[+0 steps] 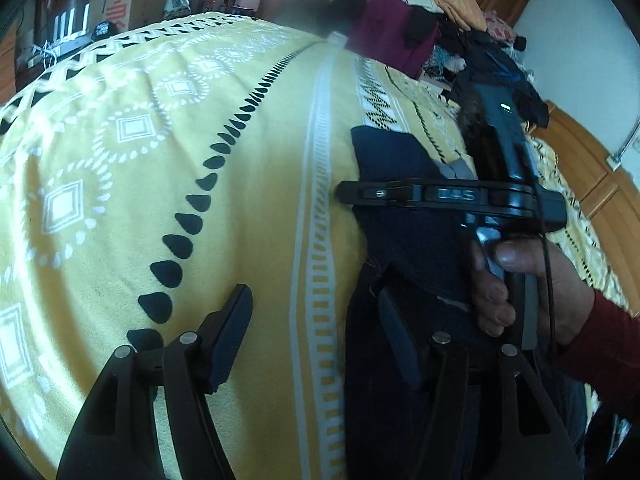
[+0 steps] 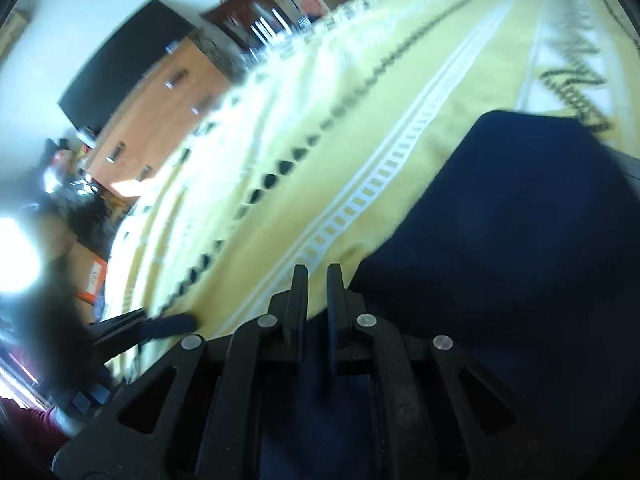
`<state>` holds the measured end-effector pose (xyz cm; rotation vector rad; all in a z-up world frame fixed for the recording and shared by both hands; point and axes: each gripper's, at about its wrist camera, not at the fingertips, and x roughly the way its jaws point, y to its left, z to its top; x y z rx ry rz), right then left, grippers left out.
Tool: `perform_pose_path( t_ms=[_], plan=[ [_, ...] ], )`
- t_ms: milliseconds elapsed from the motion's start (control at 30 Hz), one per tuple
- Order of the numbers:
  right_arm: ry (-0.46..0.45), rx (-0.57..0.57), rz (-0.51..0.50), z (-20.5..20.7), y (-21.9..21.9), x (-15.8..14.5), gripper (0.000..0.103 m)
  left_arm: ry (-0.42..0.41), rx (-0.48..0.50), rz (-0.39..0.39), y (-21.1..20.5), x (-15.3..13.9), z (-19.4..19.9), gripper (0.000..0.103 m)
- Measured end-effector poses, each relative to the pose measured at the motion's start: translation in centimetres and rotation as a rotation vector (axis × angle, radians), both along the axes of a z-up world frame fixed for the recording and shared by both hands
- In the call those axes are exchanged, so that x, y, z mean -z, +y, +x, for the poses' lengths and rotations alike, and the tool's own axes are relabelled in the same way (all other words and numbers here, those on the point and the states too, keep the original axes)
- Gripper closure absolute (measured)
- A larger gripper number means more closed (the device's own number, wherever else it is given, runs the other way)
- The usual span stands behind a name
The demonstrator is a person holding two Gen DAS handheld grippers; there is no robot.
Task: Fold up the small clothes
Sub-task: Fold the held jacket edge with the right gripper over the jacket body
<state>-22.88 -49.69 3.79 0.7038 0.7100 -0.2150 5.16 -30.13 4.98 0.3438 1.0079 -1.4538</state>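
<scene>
Black plastic fingers of the left gripper [image 1: 316, 344] stand wide apart in the left wrist view: one finger [image 1: 230, 340] lies over the yellow patterned bedspread [image 1: 120, 208], the other [image 1: 396, 340] over the dark navy fabric garment [image 1: 404, 240], with nothing clamped between them. The garment lies flat on the bedspread, just right of the white ladder-pattern stripe [image 1: 316, 184] that runs along the cloth, and its near end passes under the left gripper.

Beyond the left gripper, the right gripper [image 1: 352, 194] reaches across the garment from the right, seen side-on, its tip near the stripe. A hand [image 1: 520, 288] with a dark red sleeve [image 1: 608, 344] grips its handle. In the right wrist view, the right gripper [image 2: 318, 276] shows its fingers nearly together with a narrow gap; navy fabric sits between their bases, but whether they pinch it cannot be told. That view is blurred.

Left of the stripe runs a row of black teardrop marks [image 1: 192, 224]. At the far end of the bed, right of the stripe, sits a heap of clothes [image 1: 432, 28] in maroon, orange and black. Cardboard boxes [image 1: 128, 0] stand past the far left edge.
</scene>
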Motion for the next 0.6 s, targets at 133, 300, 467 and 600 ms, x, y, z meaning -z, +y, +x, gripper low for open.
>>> perform_pose_path(
  t_ms=[133,300,467,600],
  plan=[
    [0.022,-0.037,-0.033,-3.7,2.7,0.0,0.095,0.035,-0.012,-0.003,-0.1,0.3,0.6,0.034],
    [0.044,-0.135,-0.025,0.5,4.0,2.1,0.095,0.014,-0.031,-0.021,0.1,-0.1,0.6,0.034],
    [0.034,-0.14,0.002,4.5,3.1,2.3,0.092,0.015,-0.102,-0.009,2.0,-1.1,1.1,0.034],
    [-0.095,-0.019,-0.025,-2.3,2.0,-3.2,0.091,-0.023,-0.128,0.01,3.4,-2.3,1.0,0.034]
  ],
)
